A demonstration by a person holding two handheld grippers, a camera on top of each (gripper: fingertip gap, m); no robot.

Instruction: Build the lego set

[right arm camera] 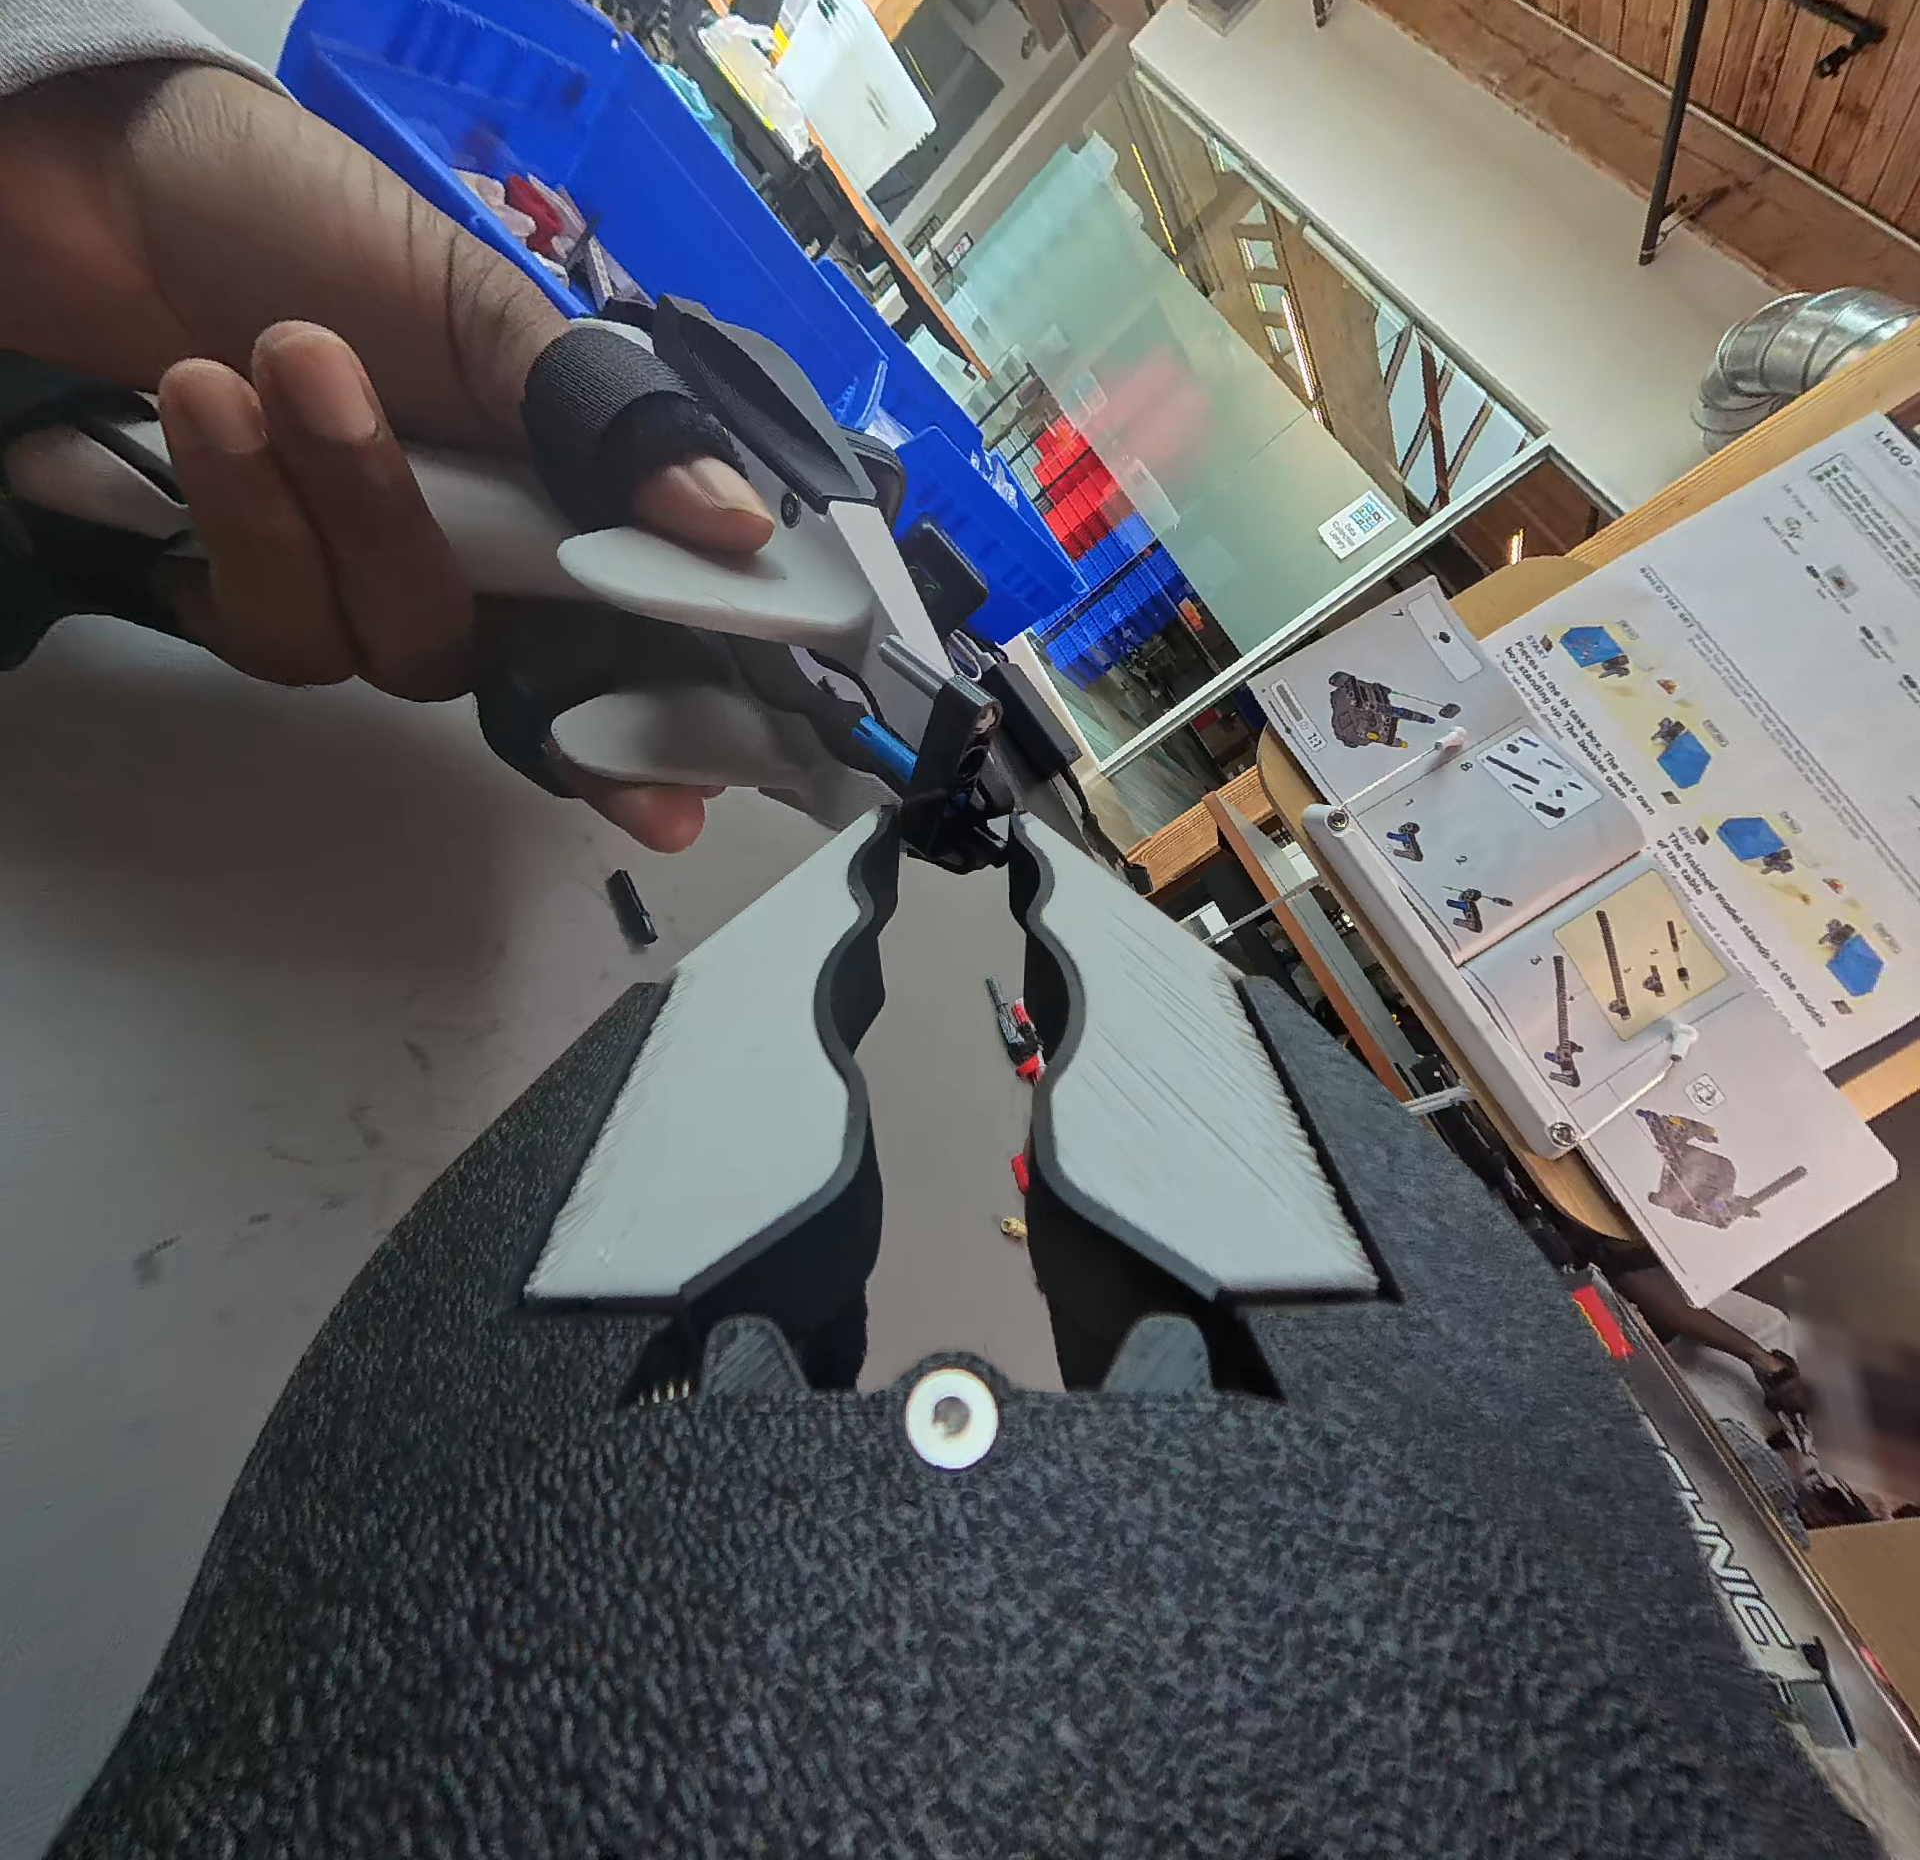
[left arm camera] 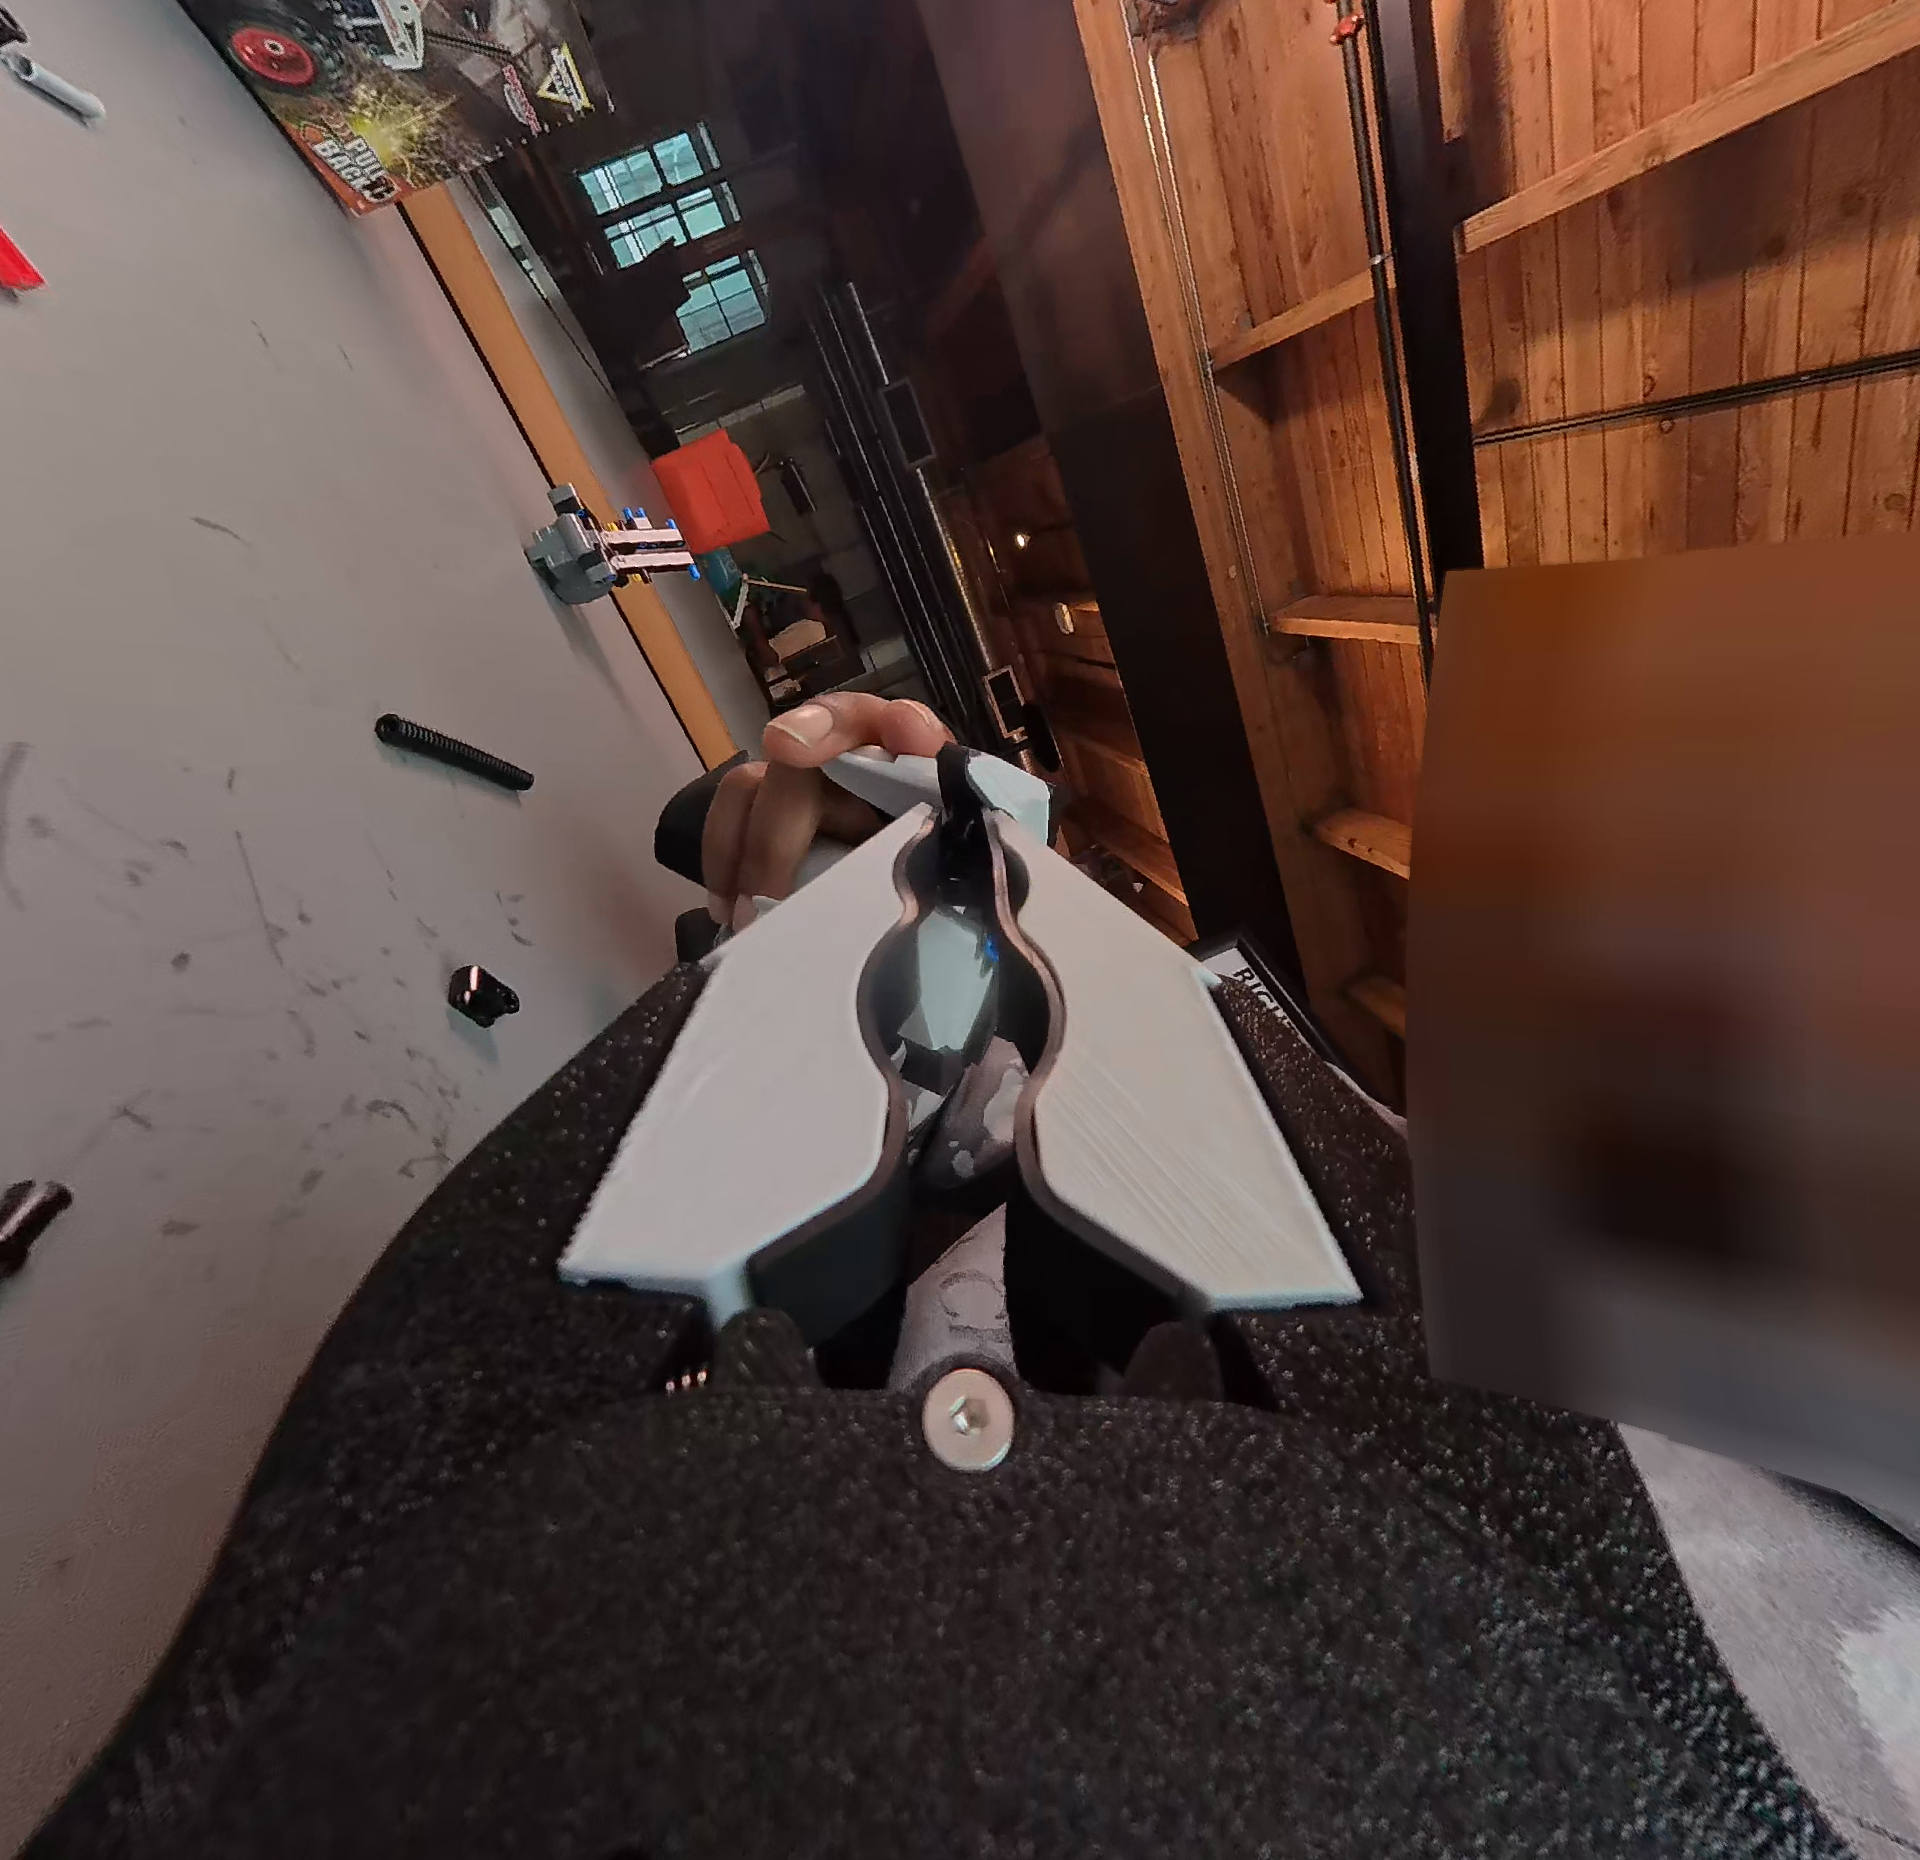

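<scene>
Right wrist view: right gripper [right arm camera: 951, 839] jaws pinched on a black beam [right arm camera: 961, 761] at the tips, a blue pin [right arm camera: 883, 750] beside the beam. Left gripper [right arm camera: 717, 605], gripped by a hand [right arm camera: 281, 439], meets the same beam from the far side. Left wrist view: left gripper [left arm camera: 956, 823] jaws clenched on the beam [left arm camera: 956, 797], right gripper [left arm camera: 935, 782] just beyond. Behind the beam on the surface [left arm camera: 260, 667]: black axle [left arm camera: 452, 752], grey assembly [left arm camera: 597, 553], small black connector [left arm camera: 483, 995]. Right of the beam: booklet [right arm camera: 1538, 875] on a stand. Left of it: blue bin [right arm camera: 582, 148].
</scene>
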